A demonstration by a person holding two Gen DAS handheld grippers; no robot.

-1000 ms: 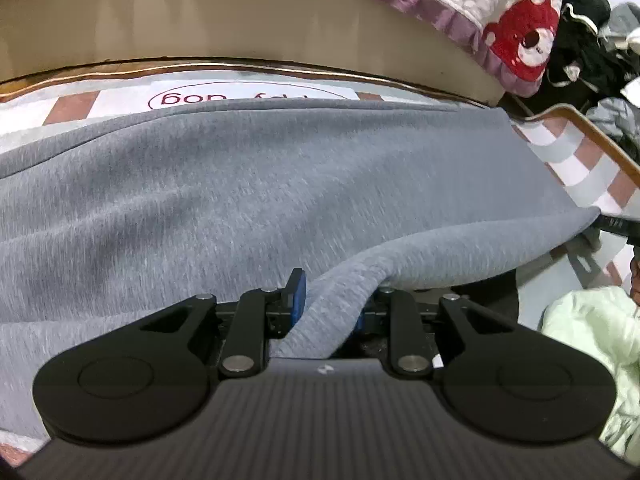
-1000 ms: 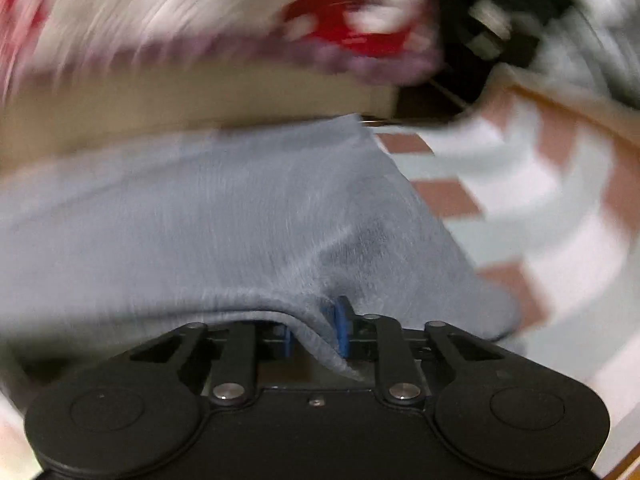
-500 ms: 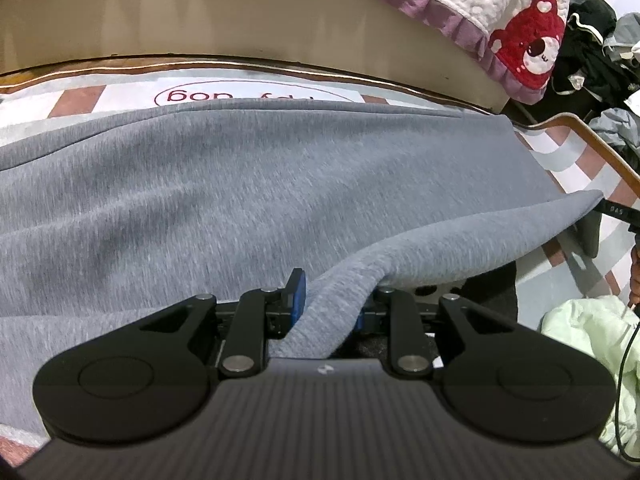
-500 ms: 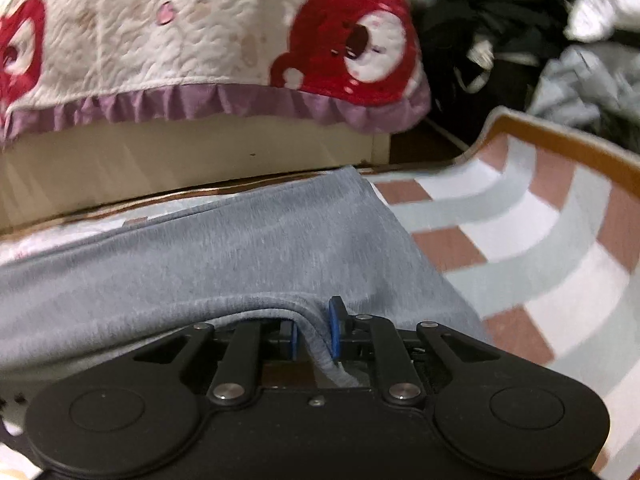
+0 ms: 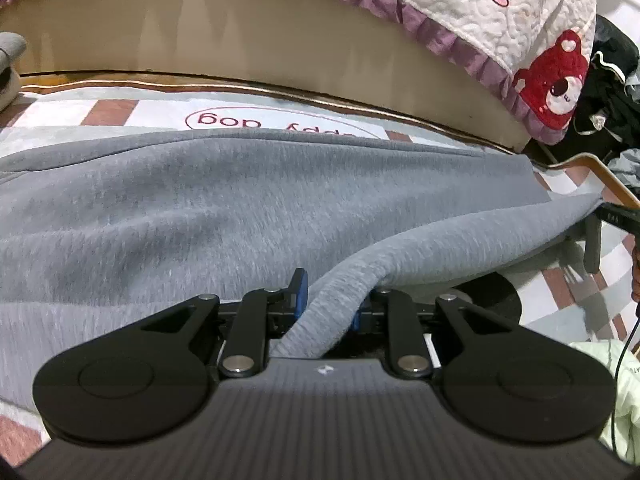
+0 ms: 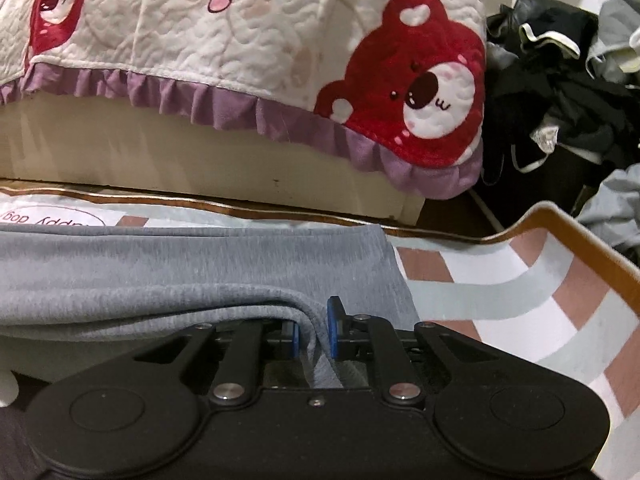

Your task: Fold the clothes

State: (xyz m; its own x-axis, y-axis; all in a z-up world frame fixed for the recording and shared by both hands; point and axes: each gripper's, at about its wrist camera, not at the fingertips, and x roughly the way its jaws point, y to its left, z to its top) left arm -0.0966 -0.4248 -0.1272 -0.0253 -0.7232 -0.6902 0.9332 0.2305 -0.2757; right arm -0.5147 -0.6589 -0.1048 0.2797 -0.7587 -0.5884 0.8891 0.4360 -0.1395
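Checked in pink, white and pale green, the floor mat runs up to the base of a bed draped with a bear-print quilt, and it serves as the folding surface. Spread across it, filling the middle of both views, lies the grey garment. Each tool has a bite of its near edge: the left gripper pinches a thick roll of fabric low in the frame's centre, and the right gripper clamps a thinner fold — two holds set apart, I'd judge, so the hem lifts evenly and can be carried over toward the bed for a fold. At the right edge of the left view the raised edge stretches taut between them. Dark laundry is heaped upper right, out of the way.
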